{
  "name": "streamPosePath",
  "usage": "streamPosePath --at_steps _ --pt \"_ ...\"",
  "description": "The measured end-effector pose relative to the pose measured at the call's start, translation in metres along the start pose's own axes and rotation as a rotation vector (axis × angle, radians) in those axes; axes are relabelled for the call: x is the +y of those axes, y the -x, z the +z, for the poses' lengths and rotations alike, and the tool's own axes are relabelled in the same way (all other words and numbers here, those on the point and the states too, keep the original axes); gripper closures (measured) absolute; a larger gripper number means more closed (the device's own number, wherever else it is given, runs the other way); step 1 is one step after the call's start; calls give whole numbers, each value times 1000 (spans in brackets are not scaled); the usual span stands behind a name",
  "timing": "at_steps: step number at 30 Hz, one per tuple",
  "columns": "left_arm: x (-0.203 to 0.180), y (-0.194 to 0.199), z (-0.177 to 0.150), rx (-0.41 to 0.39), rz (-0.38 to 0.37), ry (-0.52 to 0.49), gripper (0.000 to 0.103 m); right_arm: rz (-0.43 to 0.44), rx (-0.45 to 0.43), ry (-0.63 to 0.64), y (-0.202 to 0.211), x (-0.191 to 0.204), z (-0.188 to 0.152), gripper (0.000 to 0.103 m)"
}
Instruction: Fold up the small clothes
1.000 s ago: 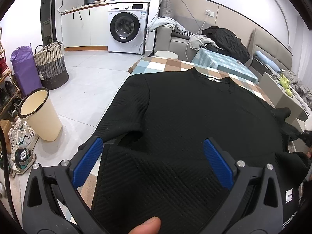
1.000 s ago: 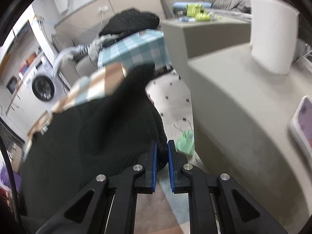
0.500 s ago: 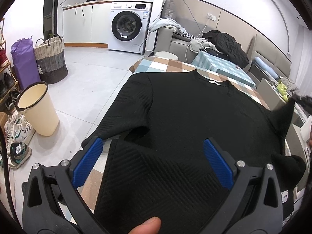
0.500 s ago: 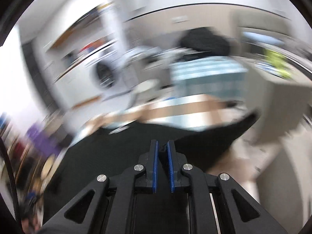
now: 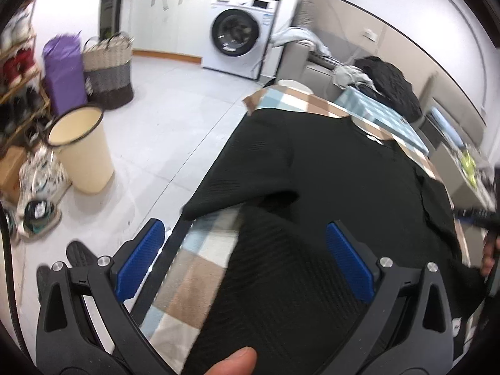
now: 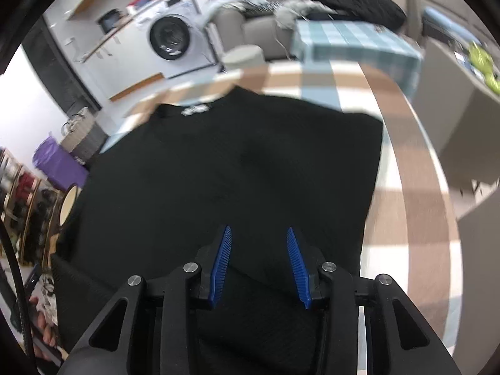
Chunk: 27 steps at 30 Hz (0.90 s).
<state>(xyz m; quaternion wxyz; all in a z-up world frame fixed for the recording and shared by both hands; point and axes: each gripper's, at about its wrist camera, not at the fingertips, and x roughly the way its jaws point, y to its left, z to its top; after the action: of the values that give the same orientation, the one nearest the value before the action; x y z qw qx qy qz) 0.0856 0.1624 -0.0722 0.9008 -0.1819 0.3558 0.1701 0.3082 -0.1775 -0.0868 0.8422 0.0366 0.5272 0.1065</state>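
Note:
A black textured sweater (image 5: 328,187) lies flat on a checked tablecloth (image 5: 200,268), collar at the far end. Its left sleeve (image 5: 250,175) lies along the table's left edge. In the right wrist view the sweater (image 6: 225,168) has its right sleeve folded in over the body, leaving a straight right edge. My left gripper (image 5: 243,259) is open and empty above the hem. My right gripper (image 6: 259,262) is open and empty, low over the sweater's near part.
A cream bin (image 5: 81,150), a woven basket (image 5: 107,68) and a purple bag (image 5: 62,75) stand on the floor left of the table. A washing machine (image 5: 237,43) is at the back. A grey sofa with clothes (image 6: 312,9) and beige boxes (image 6: 462,100) lie beyond and right.
My right gripper carried the right sleeve inward over the sweater body and opened, letting it go. My left gripper shifted left, staying open.

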Motion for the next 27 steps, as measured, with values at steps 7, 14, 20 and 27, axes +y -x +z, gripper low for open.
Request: streamPosePath --at_steps 7,14,20,27 --pt "53 -9 1 37 4 193 6 -9 3 -74 2 -30 -20 63" --pt "80 -30 4 97 -204 352 58 61 -131 -114 55 -16 -59 50" --pt "83 -57 -2 190 -293 458 52 99 -128 -168 62 -8 -90 50" --pt "84 -86 1 196 -339 541 37 102 -107 -218 60 -8 -107 50"
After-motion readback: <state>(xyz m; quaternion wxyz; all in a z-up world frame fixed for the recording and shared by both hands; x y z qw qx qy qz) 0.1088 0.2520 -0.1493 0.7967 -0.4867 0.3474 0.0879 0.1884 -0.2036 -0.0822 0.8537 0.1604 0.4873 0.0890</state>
